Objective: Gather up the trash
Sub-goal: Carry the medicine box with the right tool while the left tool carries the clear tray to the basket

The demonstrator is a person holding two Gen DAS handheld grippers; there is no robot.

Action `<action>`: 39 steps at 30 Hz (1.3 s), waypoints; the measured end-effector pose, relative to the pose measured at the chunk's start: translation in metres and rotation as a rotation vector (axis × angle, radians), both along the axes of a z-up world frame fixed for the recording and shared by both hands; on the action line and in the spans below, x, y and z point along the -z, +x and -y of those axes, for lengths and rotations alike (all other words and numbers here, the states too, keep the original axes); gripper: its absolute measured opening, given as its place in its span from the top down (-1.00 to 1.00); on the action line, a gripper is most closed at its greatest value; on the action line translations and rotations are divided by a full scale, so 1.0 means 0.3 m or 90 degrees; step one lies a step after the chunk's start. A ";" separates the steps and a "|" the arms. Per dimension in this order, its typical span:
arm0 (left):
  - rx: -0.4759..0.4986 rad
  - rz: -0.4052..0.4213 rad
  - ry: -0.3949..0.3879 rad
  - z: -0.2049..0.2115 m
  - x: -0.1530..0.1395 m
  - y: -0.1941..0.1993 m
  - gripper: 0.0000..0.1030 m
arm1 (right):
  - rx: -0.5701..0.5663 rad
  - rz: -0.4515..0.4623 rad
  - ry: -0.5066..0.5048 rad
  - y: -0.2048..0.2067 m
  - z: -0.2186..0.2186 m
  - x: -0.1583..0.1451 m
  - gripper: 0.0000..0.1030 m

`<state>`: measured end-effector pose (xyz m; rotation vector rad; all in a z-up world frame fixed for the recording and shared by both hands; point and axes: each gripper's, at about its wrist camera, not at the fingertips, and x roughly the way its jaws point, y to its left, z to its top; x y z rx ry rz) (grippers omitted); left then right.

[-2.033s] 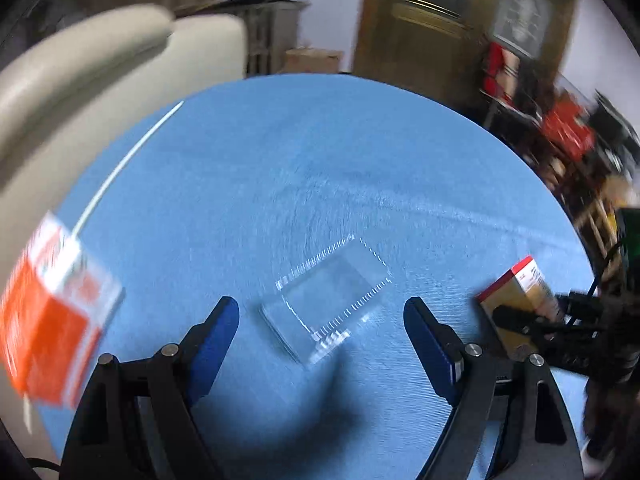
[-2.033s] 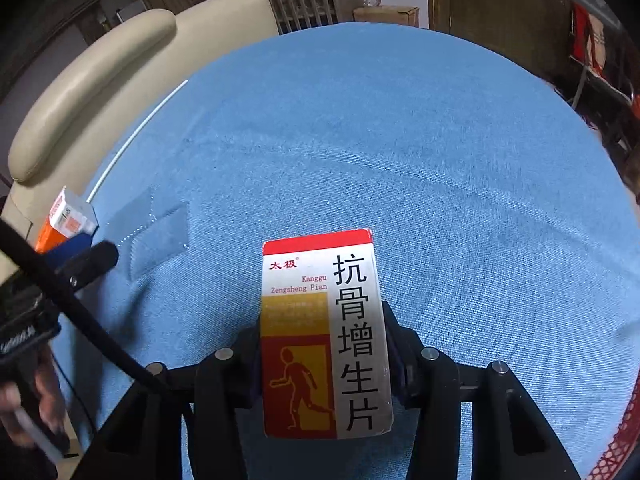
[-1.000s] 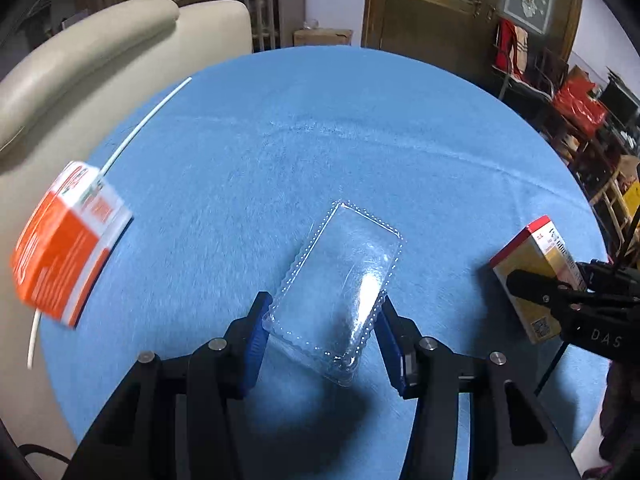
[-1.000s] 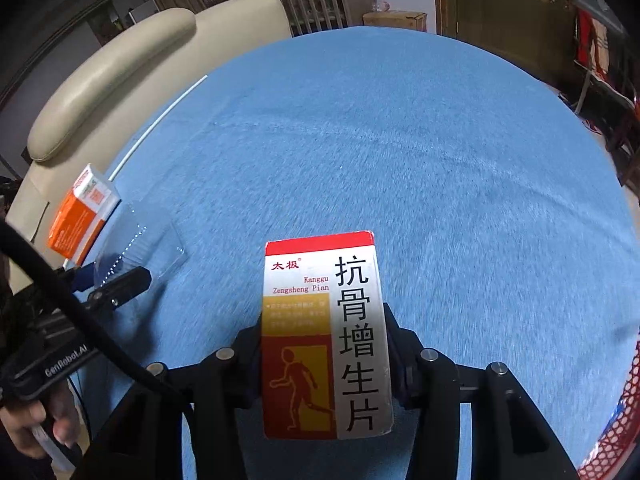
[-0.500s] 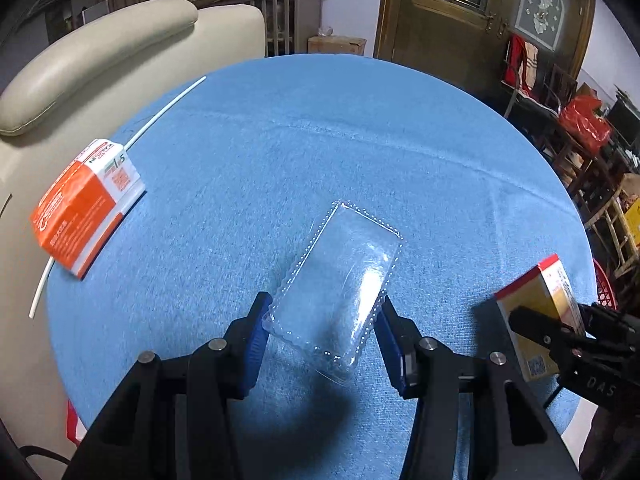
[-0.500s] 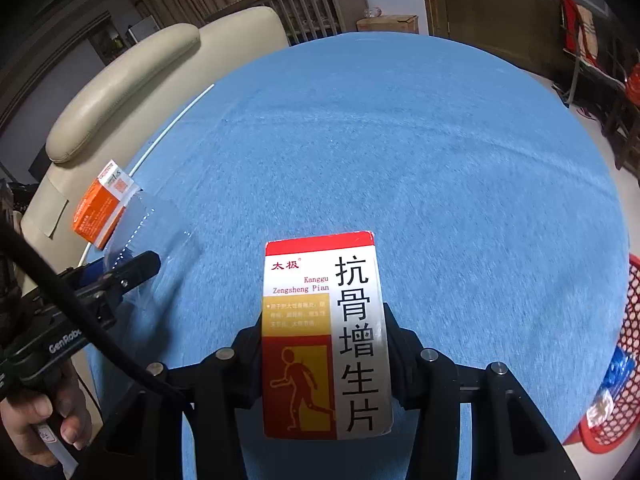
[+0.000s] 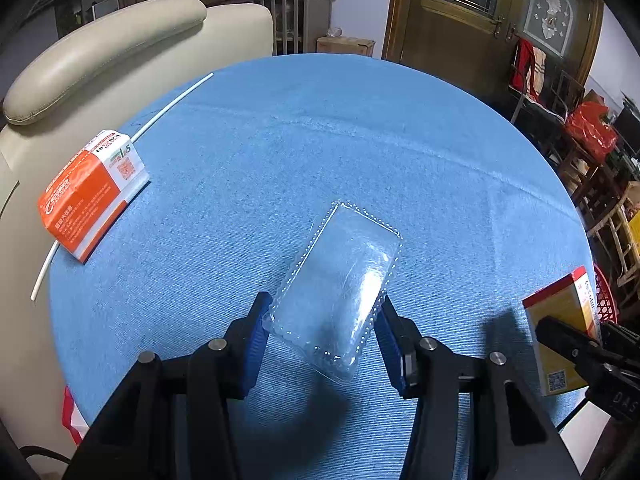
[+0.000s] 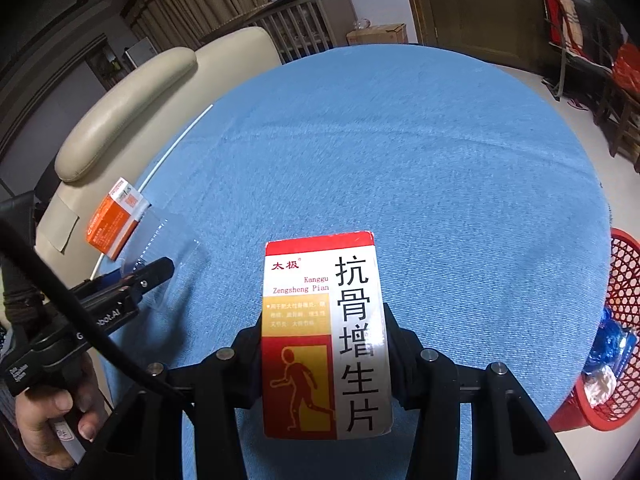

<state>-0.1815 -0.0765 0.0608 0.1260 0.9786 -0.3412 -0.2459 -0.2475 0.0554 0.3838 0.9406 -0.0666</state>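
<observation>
Two hand-held grippers each clamp a piece of trash above the blue counter [image 7: 360,152]. At the bottom centre of the left wrist view, the left hand-held gripper [image 7: 322,320] has its blue pads pressed on both long sides of a clear tray [image 7: 340,284], which tilts up toward the frame's centre. At the bottom centre of the right wrist view, the right hand-held gripper [image 8: 324,344] is closed on a pill box [image 8: 324,336], red, yellow and white, standing upright between the fingers. At that view's right edge a red basket [image 8: 624,280] sits beside the counter with wrappers inside. Farther off, at the left of the left wrist view, an orange carton [image 7: 92,192] lies on the counter's edge, with a white straw [image 7: 172,100] running beside it. A beige chair [image 7: 100,48] stands beyond.
</observation>
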 end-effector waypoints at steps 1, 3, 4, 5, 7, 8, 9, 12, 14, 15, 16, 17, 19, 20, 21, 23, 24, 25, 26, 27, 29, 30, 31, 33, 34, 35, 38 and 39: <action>-0.001 -0.001 0.000 0.003 0.001 -0.001 -0.02 | 0.002 0.002 0.001 -0.005 0.004 -0.003 0.02; -0.001 -0.001 0.001 0.007 0.004 0.002 -0.02 | 0.005 0.005 0.004 -0.010 0.007 -0.005 0.02; -0.002 -0.001 0.001 0.009 0.005 0.002 -0.02 | 0.006 0.006 0.005 -0.013 0.009 -0.008 0.02; -0.002 -0.002 0.001 0.010 0.006 0.004 -0.02 | 0.006 0.008 0.005 -0.018 0.011 -0.010 0.02; -0.003 -0.002 0.002 0.012 0.007 0.007 -0.02 | 0.007 0.012 0.006 -0.024 0.016 -0.018 0.02; -0.003 -0.003 0.001 0.013 0.007 0.008 -0.02 | 0.008 0.015 0.007 -0.030 0.020 -0.022 0.02; -0.004 -0.003 0.001 0.015 0.007 0.008 -0.02 | 0.009 0.016 0.008 -0.033 0.022 -0.022 0.02; -0.005 -0.004 0.001 0.022 0.009 0.008 -0.02 | 0.010 0.022 0.008 -0.039 0.024 -0.030 0.02; -0.005 -0.004 0.002 0.026 0.010 0.007 -0.02 | 0.012 0.024 0.010 -0.044 0.029 -0.031 0.02; -0.005 -0.004 0.002 0.029 0.011 0.006 -0.02 | 0.014 0.025 0.011 -0.048 0.033 -0.030 0.02; -0.004 -0.006 0.002 0.033 0.013 0.005 -0.02 | 0.015 0.025 0.013 -0.052 0.036 -0.030 0.02; -0.003 -0.007 0.002 0.035 0.014 0.004 -0.02 | 0.017 0.026 0.014 -0.056 0.039 -0.030 0.02; -0.001 -0.007 0.005 0.043 0.018 0.001 -0.02 | 0.020 0.028 0.015 -0.063 0.046 -0.031 0.02; 0.000 -0.008 0.006 0.046 0.020 0.001 -0.02 | 0.022 0.029 0.015 -0.068 0.051 -0.032 0.02; 0.002 -0.009 0.006 0.050 0.021 0.000 -0.02 | 0.024 0.030 0.017 -0.074 0.058 -0.033 0.02; 0.004 -0.009 0.008 0.057 0.021 -0.001 -0.02 | 0.029 0.033 0.019 -0.081 0.068 -0.034 0.02; 0.004 -0.009 0.008 0.061 0.021 -0.003 -0.02 | 0.031 0.034 0.020 -0.085 0.074 -0.035 0.02; 0.005 -0.010 0.008 0.064 0.021 -0.005 -0.02 | 0.033 0.035 0.021 -0.089 0.079 -0.036 0.02; 0.006 -0.010 0.008 0.068 0.020 -0.007 -0.02 | 0.034 0.036 0.021 -0.092 0.084 -0.037 0.02; 0.007 -0.009 0.009 0.073 0.019 -0.008 -0.02 | 0.036 0.037 0.022 -0.093 0.087 -0.038 0.02; 0.010 -0.008 0.010 0.081 0.017 -0.012 -0.02 | 0.039 0.040 0.023 -0.100 0.094 -0.040 0.02; 0.011 -0.008 0.010 0.084 0.017 -0.013 -0.02 | 0.041 0.041 0.024 -0.104 0.097 -0.042 0.02; 0.012 -0.008 0.010 0.086 0.016 -0.014 -0.02 | 0.043 0.043 0.025 -0.108 0.101 -0.044 0.02; 0.014 -0.007 0.011 0.090 0.015 -0.015 -0.02 | 0.047 0.047 0.026 -0.116 0.106 -0.048 0.02; 0.014 -0.007 0.010 0.092 0.015 -0.016 -0.02 | 0.049 0.049 0.026 -0.121 0.110 -0.052 0.02; 0.015 -0.007 0.010 0.093 0.015 -0.015 -0.02 | 0.050 0.051 0.026 -0.123 0.113 -0.055 0.02; 0.016 -0.007 0.010 0.098 0.014 -0.015 -0.02 | 0.055 0.055 0.026 -0.130 0.122 -0.063 0.02; 0.017 -0.007 0.009 0.099 0.014 -0.015 -0.02 | 0.057 0.056 0.025 -0.133 0.124 -0.067 0.02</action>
